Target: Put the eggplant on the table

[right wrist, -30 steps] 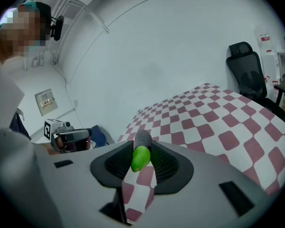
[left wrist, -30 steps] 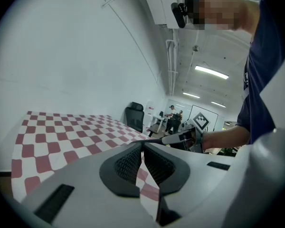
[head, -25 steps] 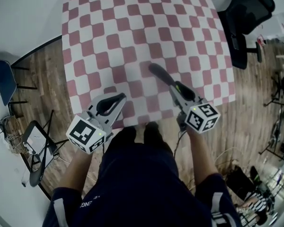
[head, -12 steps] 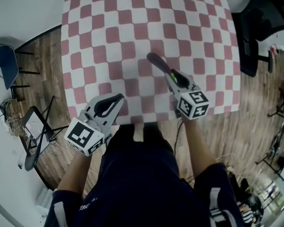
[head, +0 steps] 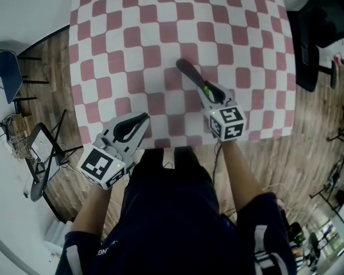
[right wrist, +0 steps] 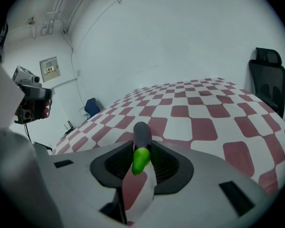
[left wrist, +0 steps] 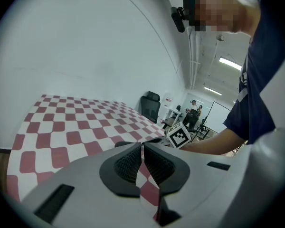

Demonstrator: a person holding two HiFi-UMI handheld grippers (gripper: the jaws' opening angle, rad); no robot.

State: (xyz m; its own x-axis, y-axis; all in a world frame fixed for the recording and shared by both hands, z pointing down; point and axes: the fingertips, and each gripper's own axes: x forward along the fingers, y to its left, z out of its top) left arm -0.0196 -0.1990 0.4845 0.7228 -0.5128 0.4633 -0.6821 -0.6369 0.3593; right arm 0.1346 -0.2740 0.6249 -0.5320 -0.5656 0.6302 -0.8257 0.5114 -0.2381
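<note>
Overhead, the head view showed a table (head: 132, 16) covered in a red-and-white checked cloth, with wooden plank flooring (head: 49, 67) around it and a black office chair (head: 312, 33) off its right edge. The right gripper (head: 211, 94), grey with a square-marker cube at its back, reached over the near part of the table and held a slender dark purple eggplant (head: 188, 73) with a green stem end; the eggplant stuck out past the jaws, pointing away from the person and to the left over the checks. From this angle it could not be told whether its far tip touched the cloth. The left gripper (head: 142, 121), also grey with a marker cube, hung over the table's near edge, well apart from the eggplant. Next, the left gripper view showed that left gripper (left wrist: 142, 148) with its jaws drawn together to a thin slit and nothing between them; beyond lay the table (left wrist: 61, 122) and the office chair (left wrist: 149, 108). Last, the right gripper view showed the right gripper (right wrist: 142, 148) with its jaws clamped on the eggplant (right wrist: 142, 134) at the green stem end, the purple body pointing forward over the table (right wrist: 204, 108), with the office chair (right wrist: 268, 75) at the far right.
</note>
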